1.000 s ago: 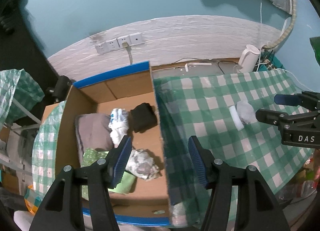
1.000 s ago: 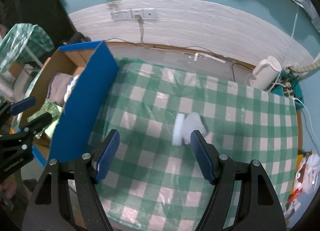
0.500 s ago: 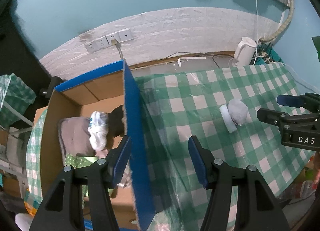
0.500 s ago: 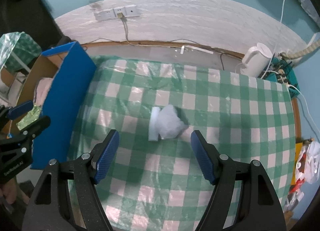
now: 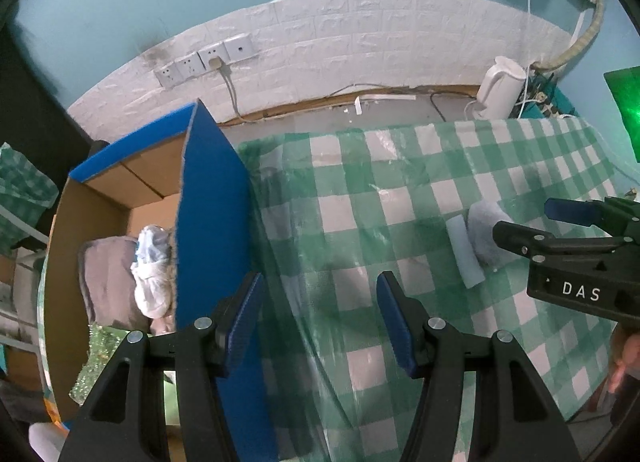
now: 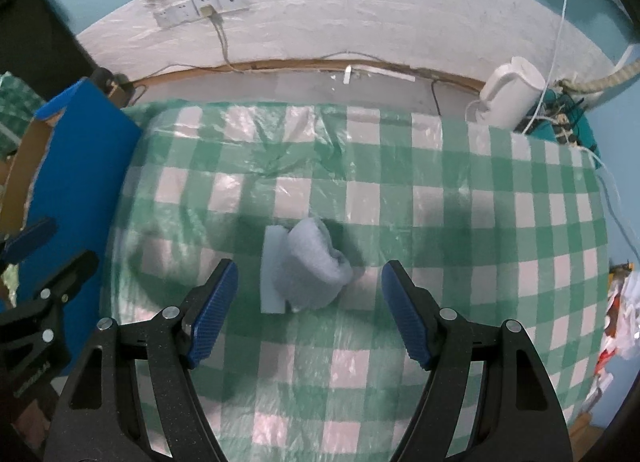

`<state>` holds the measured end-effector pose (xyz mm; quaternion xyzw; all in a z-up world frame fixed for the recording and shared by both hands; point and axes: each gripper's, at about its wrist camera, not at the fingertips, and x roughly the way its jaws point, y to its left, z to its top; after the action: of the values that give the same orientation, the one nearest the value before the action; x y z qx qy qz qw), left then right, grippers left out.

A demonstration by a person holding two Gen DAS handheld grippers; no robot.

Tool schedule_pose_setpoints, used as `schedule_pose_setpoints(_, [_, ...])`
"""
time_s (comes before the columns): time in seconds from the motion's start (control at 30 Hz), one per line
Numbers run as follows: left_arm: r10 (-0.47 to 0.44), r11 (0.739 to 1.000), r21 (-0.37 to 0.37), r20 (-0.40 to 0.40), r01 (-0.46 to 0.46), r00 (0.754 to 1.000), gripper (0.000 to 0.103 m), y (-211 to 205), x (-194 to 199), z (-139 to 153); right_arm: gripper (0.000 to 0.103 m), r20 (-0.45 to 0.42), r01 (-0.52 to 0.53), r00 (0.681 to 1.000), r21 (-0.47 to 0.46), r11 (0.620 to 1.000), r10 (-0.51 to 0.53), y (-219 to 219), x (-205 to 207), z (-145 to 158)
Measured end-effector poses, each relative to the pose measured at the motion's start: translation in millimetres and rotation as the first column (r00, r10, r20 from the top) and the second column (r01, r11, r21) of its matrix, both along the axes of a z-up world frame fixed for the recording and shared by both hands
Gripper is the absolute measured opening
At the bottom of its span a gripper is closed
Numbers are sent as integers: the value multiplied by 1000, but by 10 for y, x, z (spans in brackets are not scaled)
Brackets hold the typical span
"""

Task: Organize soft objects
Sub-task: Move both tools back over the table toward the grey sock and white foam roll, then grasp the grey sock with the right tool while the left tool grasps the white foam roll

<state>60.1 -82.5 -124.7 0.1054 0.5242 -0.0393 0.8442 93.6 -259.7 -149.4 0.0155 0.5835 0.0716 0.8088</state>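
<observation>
As the right gripper (image 6: 310,312) drops closer, its wide, empty jaws now bracket the grey cloth bundle (image 6: 316,268) at frame centre, ready to grasp; left gripper (image 5: 320,324) open, empty

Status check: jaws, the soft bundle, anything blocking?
Both grippers open, empty. Right gripper over grey cloth bundle on checked tablecloth. Nothing blocking.
</observation>
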Motion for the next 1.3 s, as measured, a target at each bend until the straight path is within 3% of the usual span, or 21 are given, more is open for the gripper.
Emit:
schedule_pose_setpoints(0.5, [60,998,-25,-93,-62,994,60,-103,213,-279,74,-70,34,997,35,999,-32,-37,215,-435])
schedule_pose_setpoints(0.57, [68,997,-35,-105,-72,992,60,-121,243,-299,71,-70,25,997,31,999,-22,-29,233,-465])
schedule_pose_setpoints(0.63, [65,997,-33,-105,-69,992,60,-150,262,-315,55,-76,20,997,34,999,-18,-36,250,-490])
schedule_pose_setpoints(0.83, [62,997,-35,-131,-67,989,60,-225,304,-401,30,-82,29,996,60,998,-24,-140,231,-480])
schedule_pose_setpoints(1.0, [61,996,-51,-147,-69,987,60,-308,322,-441,29,-67,71,996,70,995,-66,-289,191,-398])
schedule_pose_setpoints(1.13, [45,996,-74,-146,-56,988,68,-426,326,-425,29,-53,79,996,24,997,-77,-391,132,-336])
schedule_pose_setpoints(1.3, [14,997,-69,-130,-23,991,69,-631,343,-426,29,-52,83,995,0,997,-83,-485,37,-330])
